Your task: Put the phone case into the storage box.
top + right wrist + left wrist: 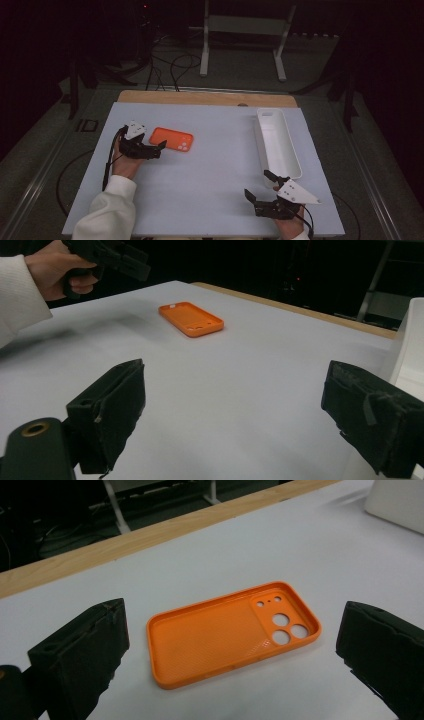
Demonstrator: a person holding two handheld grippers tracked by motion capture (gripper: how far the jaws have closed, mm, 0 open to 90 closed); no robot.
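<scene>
An orange phone case (171, 139) lies open side up on the pale mat (215, 170), left of centre. Its camera holes face the right in the left gripper view, where the phone case (235, 635) sits just ahead between the two jaws. My left gripper (156, 149) is open, low at the case's near left end, not touching it. My right gripper (257, 183) is open and empty near the front right edge. In the right gripper view the phone case (191, 318) lies far ahead of the right gripper (235, 385), with the left gripper (112, 257) beyond it.
A long, empty white tray (292, 145) stands along the mat's right side, just beyond my right gripper; its wall (410, 350) shows at the right gripper view's edge. A wooden table edge (205, 97) runs behind the mat. Cables and a white frame stand on the floor beyond.
</scene>
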